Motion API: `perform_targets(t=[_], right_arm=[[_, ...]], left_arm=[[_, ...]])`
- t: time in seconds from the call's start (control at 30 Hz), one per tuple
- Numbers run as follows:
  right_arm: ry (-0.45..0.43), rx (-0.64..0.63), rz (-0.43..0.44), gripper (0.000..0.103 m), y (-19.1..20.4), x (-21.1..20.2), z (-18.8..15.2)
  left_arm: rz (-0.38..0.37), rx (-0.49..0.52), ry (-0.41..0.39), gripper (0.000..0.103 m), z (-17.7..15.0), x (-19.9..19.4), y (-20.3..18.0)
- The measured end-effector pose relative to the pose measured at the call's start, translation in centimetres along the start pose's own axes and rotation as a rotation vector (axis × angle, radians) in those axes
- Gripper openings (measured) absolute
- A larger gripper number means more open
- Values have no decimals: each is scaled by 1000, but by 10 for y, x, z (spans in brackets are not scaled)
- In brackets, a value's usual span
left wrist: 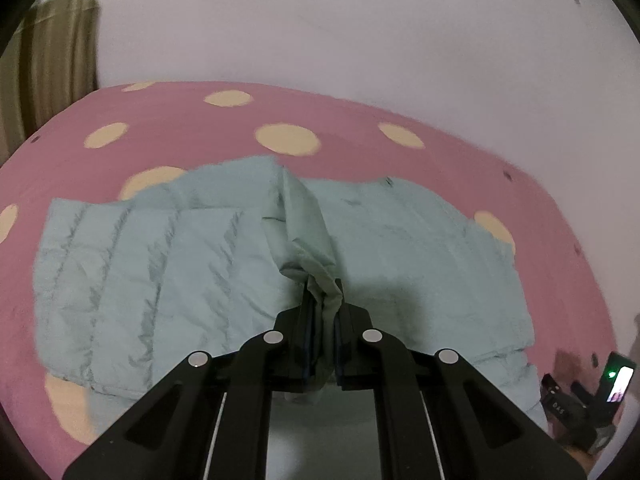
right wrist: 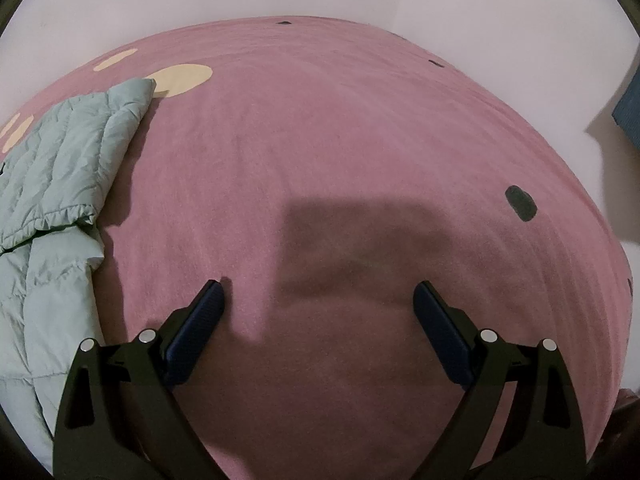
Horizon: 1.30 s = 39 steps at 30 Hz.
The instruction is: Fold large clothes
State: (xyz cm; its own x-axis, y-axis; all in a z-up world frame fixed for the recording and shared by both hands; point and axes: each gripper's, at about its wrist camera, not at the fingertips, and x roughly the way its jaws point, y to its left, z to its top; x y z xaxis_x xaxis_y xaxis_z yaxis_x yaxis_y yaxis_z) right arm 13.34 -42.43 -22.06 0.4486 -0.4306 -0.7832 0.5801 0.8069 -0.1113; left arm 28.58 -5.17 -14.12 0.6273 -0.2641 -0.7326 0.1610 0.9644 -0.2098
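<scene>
A pale green quilted jacket (left wrist: 180, 264) lies spread on a pink bed sheet (left wrist: 340, 140) with cream dots. My left gripper (left wrist: 323, 292) is shut on a fold of the jacket's fabric, lifted into a ridge running away from me above the rest of the garment. In the right wrist view the jacket (right wrist: 60, 168) lies at the far left, with a folded sleeve on top. My right gripper (right wrist: 318, 292) is open and empty, hovering over bare pink sheet (right wrist: 360, 120) to the right of the jacket.
A white wall rises behind the bed. A brown curtain (left wrist: 48, 60) hangs at the far left. The right gripper with a lit phone (left wrist: 600, 396) shows at the lower right of the left wrist view. A dark blue object (right wrist: 630, 108) sits past the bed's right edge.
</scene>
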Motion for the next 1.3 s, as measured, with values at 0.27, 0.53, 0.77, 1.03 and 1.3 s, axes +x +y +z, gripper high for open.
perform_targets(t=[0.27,0.53,0.77,1.03,1.3], right_arm=[[3,11,12,95,-1,0,-1],[3,13,11,95,-1,0,-1],[2,10,5,95,0,0,-1],[-6,7,3,95,0,-5,-2],[-134,-38,14,95,26,-67,27]], left_arm=[[-13,61,84,8,-18,49,-71],[-41,143,96,51,-29,50,-119],[-66,172,37,70,-23,-6,-114],[133,104,-141,73,-17,-89,-1],[387,-82,-163,73,-16,-106,140]])
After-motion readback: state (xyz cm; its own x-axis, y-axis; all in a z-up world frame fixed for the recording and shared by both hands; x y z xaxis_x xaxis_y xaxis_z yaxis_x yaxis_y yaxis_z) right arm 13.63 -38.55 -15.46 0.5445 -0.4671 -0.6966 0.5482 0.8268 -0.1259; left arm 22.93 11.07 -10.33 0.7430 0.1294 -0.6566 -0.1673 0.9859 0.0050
